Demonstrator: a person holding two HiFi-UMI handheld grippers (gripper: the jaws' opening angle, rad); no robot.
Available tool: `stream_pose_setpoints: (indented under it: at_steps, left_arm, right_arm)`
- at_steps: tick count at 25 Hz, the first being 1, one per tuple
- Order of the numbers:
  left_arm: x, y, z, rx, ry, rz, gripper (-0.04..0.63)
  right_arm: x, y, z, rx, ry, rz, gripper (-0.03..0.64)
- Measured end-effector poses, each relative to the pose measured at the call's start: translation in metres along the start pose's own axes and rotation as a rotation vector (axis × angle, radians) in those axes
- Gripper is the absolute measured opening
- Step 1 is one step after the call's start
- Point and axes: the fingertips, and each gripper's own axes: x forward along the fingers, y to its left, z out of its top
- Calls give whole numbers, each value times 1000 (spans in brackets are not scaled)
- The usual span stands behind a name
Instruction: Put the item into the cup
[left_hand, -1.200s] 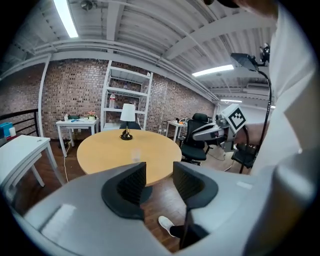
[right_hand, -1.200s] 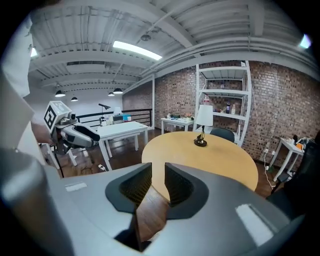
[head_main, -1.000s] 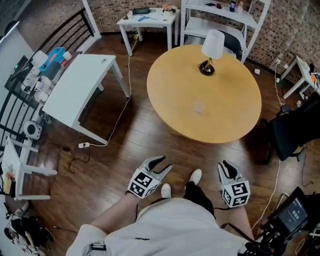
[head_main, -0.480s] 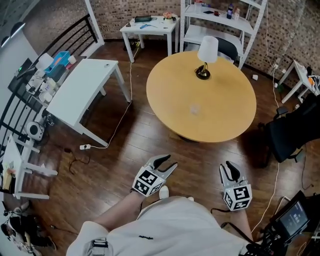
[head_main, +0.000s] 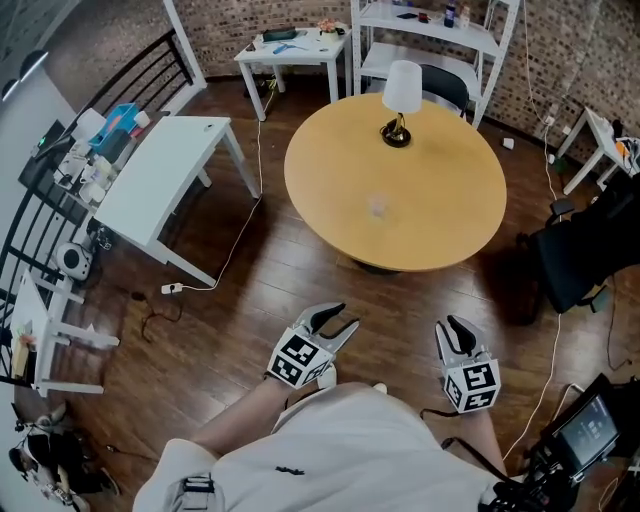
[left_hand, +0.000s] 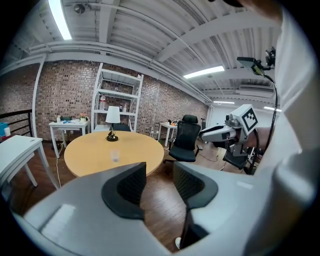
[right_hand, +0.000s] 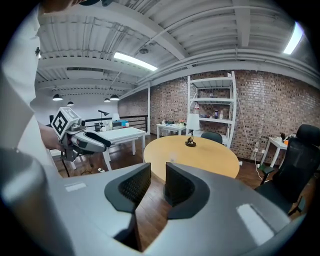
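Round wooden table (head_main: 440, 215) fills upper centre; lamp (head_main: 401, 92) at its top edge. Left gripper (head_main: 338, 320) lower centre, jaws apart, empty. Right gripper (head_main: 452, 333) lower right, jaws closing on nothing. Small clear cup (head_main: 377, 207) mid-table: prob. light, tippy; item not visible, so grasp pt unknown.

An open-plan office or lab workspace in a loft, shown by bare brick walls (left_hand: 65, 90), strip lights (right_hand: 132, 61) on an exposed ceiling and a dark wood floor (head_main: 260, 300). A round table (head_main: 440, 210) with a lamp (head_main: 401, 100) stands mid-room. A white desk (head_main: 160, 180) is at left, a shelf unit (head_main: 430, 40) far, a black office chair (head_main: 585, 255) right, a cable (head_main: 245, 220) trailing across the floor, and a monitor (head_main: 585, 430) near right.
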Motion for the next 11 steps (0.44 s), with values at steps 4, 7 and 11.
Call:
stream_pose_setpoints:
  at_steps: [4,7,11]
  left_arm:
    - [-2,-3,-4,-3,12,17,150]
    - [-2,-5,-4,-3,9,25,150]
    - [-5,-9,-4,-5,5,36,150]
  right_arm:
    - [3,0,-4,-3,1,20,97]
    - [4,0,-4,-7,-1,28,95]
    - [2,2,-3,-13,-5,37,95]
